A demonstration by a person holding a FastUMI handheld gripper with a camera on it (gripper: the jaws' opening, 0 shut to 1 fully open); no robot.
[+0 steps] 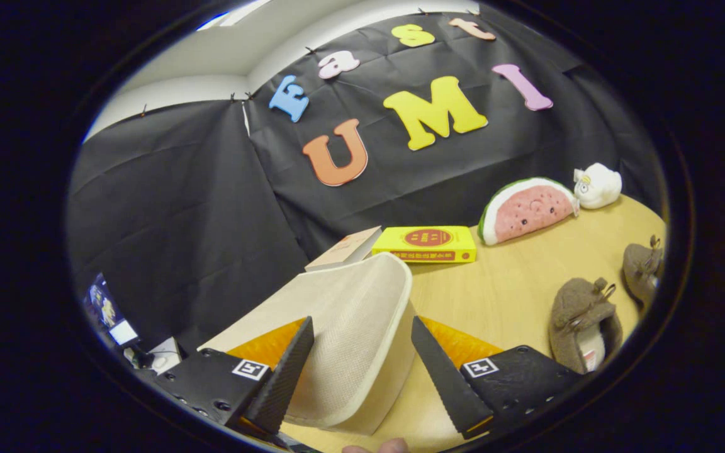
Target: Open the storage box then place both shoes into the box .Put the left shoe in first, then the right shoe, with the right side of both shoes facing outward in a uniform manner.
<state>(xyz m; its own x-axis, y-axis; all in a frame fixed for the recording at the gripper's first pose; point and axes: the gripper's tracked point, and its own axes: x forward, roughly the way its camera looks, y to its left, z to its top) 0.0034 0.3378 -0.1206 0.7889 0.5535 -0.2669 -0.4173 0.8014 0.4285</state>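
Observation:
The storage box's beige lid (356,327) stands raised and tilted between my fingers, its mesh inner face turned to the left. My gripper (361,324) is shut on it: the left finger (287,371) lies on the inner face and the right finger (444,371) on the cream rim. Orange fabric of the box (463,345) shows below, behind both fingers. Two brown plush shoes lie on the wooden table (501,296) to the right. One shoe (583,321) is just beyond the right finger, and the other shoe (642,267) is farther right.
A yellow book (428,244) and a pale book (345,248) lie beyond the lid by the black wall. A watermelon plush (526,211) and a white plush (596,185) sit at the back right. A person's fingertips (375,447) show below the fingers.

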